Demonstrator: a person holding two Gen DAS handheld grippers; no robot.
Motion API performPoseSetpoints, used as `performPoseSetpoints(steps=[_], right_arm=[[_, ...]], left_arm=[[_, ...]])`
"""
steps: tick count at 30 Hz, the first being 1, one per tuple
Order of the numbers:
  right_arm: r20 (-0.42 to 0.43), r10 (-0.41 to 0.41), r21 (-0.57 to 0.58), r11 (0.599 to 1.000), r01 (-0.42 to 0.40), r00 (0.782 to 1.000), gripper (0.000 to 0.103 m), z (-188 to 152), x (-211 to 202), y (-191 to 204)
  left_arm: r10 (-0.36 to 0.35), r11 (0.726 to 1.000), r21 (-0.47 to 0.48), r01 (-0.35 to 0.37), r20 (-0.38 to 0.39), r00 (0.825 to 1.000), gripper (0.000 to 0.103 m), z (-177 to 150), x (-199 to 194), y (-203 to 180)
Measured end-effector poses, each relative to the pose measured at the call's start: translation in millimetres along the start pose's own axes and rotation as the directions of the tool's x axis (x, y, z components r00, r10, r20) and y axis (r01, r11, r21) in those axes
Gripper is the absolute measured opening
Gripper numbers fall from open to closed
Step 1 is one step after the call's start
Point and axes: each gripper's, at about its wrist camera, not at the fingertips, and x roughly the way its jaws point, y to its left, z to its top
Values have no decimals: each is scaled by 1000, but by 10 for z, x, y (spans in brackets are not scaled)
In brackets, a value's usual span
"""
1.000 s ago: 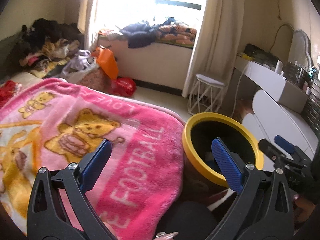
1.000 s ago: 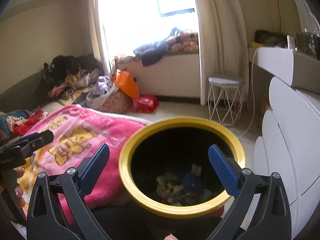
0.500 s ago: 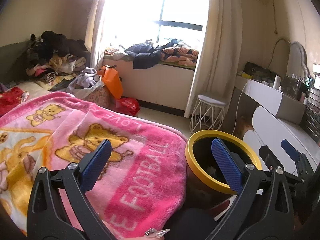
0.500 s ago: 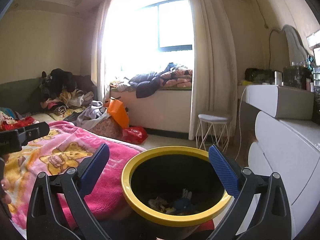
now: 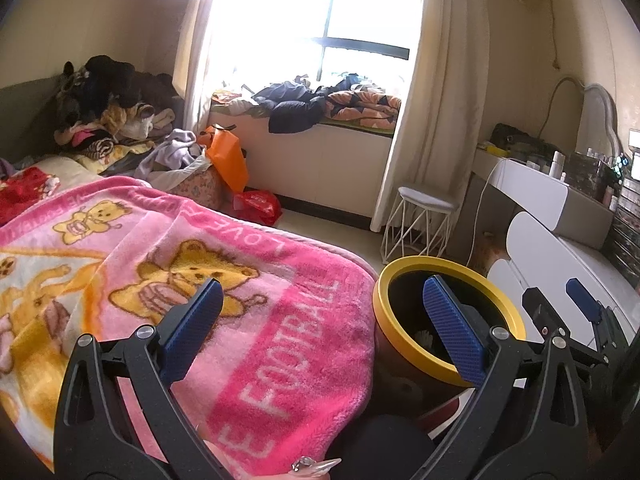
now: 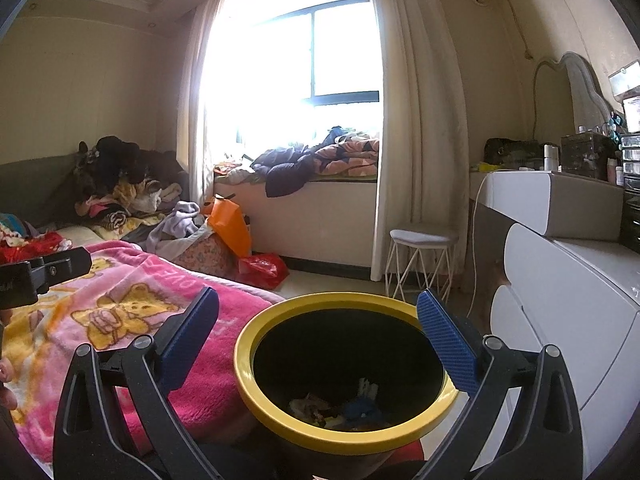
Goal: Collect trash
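Reading "FOOTBALL", pink blanket (image 5: 280,320) touches yellow-rimmed bin (image 5: 444,280).

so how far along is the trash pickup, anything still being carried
Done: some trash already lies at the bottom of the yellow-rimmed bin. In hand: nothing; the left gripper and right gripper are both open and empty, the right one above the bin. Left: no loose trash shows on the pink blanket; whether the red bag on the floor counts as trash, I cannot tell.

A home bedroom: blanket-covered bed (image 5: 160,264), curtained window (image 6: 304,64), cluttered dressing table (image 6: 552,196).
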Motion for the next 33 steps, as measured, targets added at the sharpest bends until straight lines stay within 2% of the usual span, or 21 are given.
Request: performPoseSetpoints(steps=[33], right_arm=[[3,-14,13,1000,14,1000,97,-1,-8,-6]], left_arm=[[3,1000,-1,-3,0,1000,92,0,1,5]])
